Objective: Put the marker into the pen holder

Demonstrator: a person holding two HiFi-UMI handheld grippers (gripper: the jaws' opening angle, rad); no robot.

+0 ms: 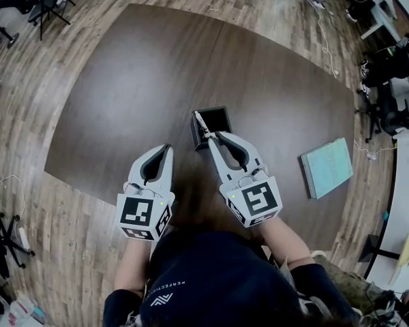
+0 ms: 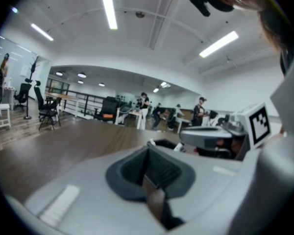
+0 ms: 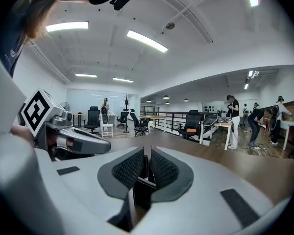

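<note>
Marker (image 1: 202,123) was pinched by right tongs (image 1: 210,136) at 8 o'clock rim of pen holder (image 1: 226,112); snagging there was risked. Left tongs (image 1: 165,148) were pressed together.

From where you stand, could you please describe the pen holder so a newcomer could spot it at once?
Look at the big dark table. Near its middle, at the tip of the right gripper, stands the pen holder. It is a small black square open box, unlike the flat pale green pad to the right.
</note>
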